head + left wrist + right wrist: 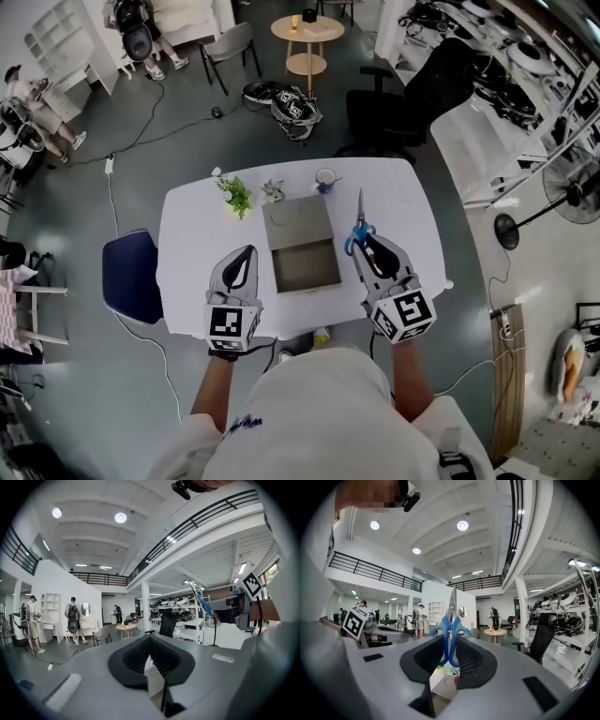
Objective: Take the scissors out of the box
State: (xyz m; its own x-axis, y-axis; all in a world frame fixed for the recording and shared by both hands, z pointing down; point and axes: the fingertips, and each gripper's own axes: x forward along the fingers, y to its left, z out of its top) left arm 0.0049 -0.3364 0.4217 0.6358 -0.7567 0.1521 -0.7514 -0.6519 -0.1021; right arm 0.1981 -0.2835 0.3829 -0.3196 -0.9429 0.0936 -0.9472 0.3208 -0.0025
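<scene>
An open cardboard box (302, 255) sits mid-table on the white table (187, 234), its lid flap folded back. My right gripper (361, 238) hovers just right of the box, shut on the blue handles of the scissors (359, 225), whose blades point away from me. In the right gripper view the scissors (450, 630) stand upright between the pads, blades above the jaws, with the box (445, 684) below. My left gripper (247, 253) hangs left of the box, shut and empty. In the left gripper view its pads (140, 656) meet, and the scissors (201, 603) show at the right.
Two small potted plants (236, 195) (273, 190) and a cup (325, 178) stand along the table's far edge behind the box. A blue chair (133, 277) is at the table's left side. A black office chair (394, 108) stands beyond the table.
</scene>
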